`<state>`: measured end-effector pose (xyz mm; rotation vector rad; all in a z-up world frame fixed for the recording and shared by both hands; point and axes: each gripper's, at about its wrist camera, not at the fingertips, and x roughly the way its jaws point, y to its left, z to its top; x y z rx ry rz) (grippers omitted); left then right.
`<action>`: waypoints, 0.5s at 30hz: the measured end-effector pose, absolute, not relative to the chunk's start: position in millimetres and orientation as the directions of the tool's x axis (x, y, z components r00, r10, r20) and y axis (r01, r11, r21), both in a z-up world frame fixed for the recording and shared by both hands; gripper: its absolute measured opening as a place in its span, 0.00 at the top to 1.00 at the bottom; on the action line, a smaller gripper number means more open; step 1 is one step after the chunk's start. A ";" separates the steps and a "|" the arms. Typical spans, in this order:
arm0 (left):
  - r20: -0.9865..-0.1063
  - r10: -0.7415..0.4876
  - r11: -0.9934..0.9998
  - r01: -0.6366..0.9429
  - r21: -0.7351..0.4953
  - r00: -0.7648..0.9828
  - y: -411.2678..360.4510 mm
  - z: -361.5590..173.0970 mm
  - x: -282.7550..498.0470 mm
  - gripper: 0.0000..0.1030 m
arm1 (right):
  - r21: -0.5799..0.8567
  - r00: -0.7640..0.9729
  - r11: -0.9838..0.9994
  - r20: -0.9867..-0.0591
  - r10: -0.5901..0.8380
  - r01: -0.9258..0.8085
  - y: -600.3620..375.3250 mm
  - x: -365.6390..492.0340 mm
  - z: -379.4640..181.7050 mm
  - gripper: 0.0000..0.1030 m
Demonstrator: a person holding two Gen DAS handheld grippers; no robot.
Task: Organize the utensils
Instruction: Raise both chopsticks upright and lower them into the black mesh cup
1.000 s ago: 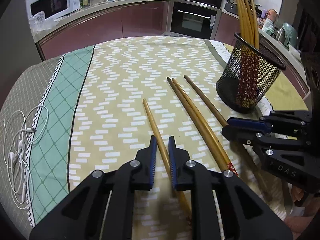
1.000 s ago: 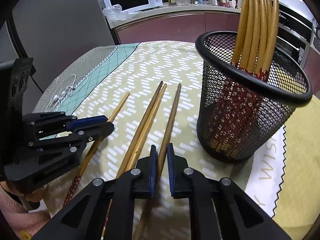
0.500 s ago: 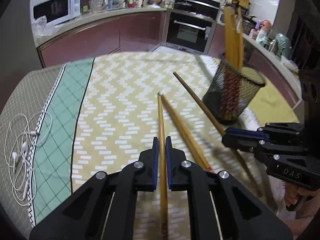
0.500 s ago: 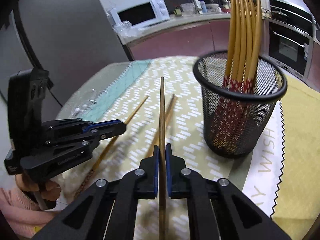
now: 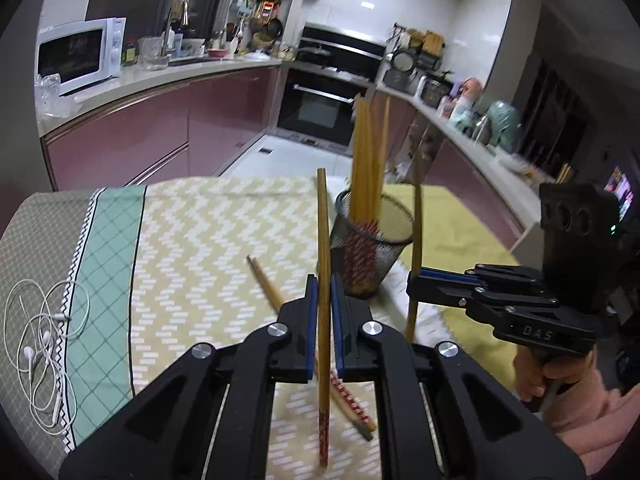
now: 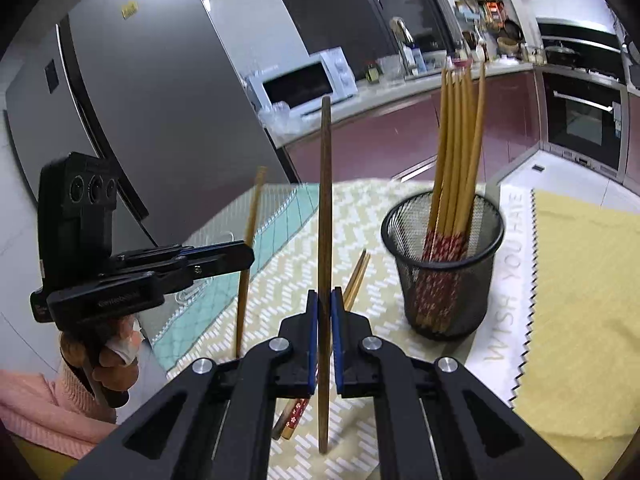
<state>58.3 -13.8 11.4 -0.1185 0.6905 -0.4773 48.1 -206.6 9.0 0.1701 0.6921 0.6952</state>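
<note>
Left gripper (image 5: 324, 292) pinches one chopstick (image 5: 323, 240) upright over the tablecloth (image 5: 192, 248), right gripper (image 6: 325, 308), marked "DAS", pinches a darker chopstick (image 6: 326, 184), mesh cup (image 6: 444, 280) beside "WISH YOU HAVE" mat (image 6: 508, 280).

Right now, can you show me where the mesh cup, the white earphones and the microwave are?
mesh cup (image 6: 442, 280), right wrist view, on its black mesh wall.
white earphones (image 5: 36, 344), left wrist view, on the tangled cord.
microwave (image 5: 78, 56), left wrist view, on its door.
</note>
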 end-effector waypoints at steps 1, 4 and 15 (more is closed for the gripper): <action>-0.575 -0.469 0.882 0.390 -0.266 0.670 -13.5 14.8 56.7 0.93 | 0.363 0.564 0.765 -0.521 0.640 -0.533 -209.4 46.4 12.5 0.95; -0.537 -0.498 0.867 0.411 -0.282 0.681 -10.9 28.2 51.8 0.93 | 0.353 0.587 0.767 -0.497 0.639 -0.536 -217.2 44.8 23.0 0.95; -0.451 -0.544 0.839 0.438 -0.324 0.708 -14.4 63.1 68.1 0.93 | 0.303 0.658 0.790 -0.438 0.612 -0.533 -227.7 56.7 51.3 0.95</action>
